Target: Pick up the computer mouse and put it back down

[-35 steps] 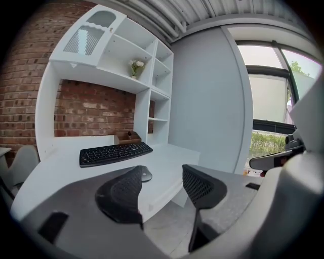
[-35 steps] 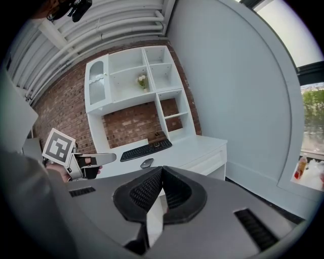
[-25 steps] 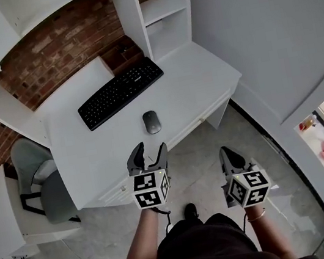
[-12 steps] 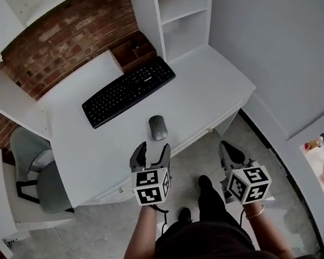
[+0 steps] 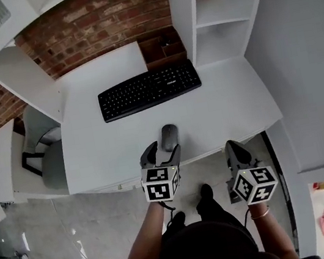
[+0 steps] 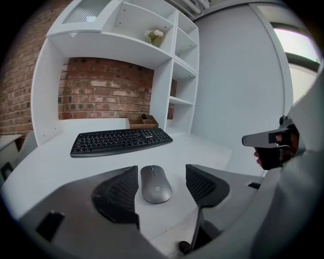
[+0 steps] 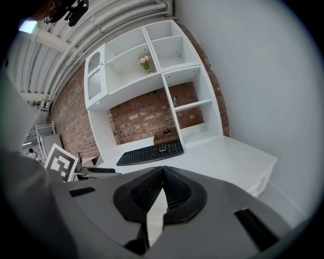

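Head view: a second ago the left tongs [image 5: 163, 149] hung short of the worktop [image 5: 104, 154]; now their released tips flank the mouse [image 5: 168, 134] at its near end. Left gripper view alone shows the gaps: the smooth grey oval mouse lies on the white worktop between the dark ribbed pads [image 6: 119, 195], touching neither. Off the worktop's edge, the right tongs [image 5: 232, 144] are clenched on nothing.

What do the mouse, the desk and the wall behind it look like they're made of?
Mouse: probably plastic, matte grey with a soft sheen.
Desk: likely painted or laminated board, smooth flat white with crisp edges.
Wall: red brick with pale mortar lines; real brick or a facing, I cannot tell.
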{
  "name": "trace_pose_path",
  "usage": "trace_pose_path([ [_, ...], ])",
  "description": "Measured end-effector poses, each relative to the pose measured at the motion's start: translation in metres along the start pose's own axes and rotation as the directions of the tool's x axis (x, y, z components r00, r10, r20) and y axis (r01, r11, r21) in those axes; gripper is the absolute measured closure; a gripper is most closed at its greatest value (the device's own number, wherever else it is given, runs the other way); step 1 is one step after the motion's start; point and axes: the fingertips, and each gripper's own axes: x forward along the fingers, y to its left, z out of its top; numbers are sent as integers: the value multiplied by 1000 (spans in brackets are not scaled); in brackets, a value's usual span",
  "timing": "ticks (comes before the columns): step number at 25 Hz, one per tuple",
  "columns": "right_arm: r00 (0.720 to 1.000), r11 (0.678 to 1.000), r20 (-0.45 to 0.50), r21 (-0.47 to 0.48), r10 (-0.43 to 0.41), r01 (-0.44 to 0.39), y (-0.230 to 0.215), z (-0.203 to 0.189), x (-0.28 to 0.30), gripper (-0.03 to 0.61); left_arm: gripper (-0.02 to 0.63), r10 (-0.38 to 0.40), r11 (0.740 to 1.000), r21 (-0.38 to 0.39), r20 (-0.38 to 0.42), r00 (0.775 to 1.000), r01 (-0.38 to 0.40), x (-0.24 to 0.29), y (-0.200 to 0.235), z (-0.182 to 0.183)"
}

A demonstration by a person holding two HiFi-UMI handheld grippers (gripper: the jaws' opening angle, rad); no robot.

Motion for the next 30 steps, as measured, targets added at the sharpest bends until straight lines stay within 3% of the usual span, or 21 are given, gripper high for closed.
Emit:
trace_pose_path([
  [12,989,993,-89,-24,117,-119,-26,6,55,574,334,100,994,-41,-87,991,-104,40,12,-13],
  [20,977,986,-138,-16,164,-168,-29,4,83,575,334,128,992,0,-154,980,-129,64,16,-23],
  [30,968,982,-175,-10,182,-186,-33,-1,104,575,334,129,989,-44,-215,968,-141,86,24,-32],
])
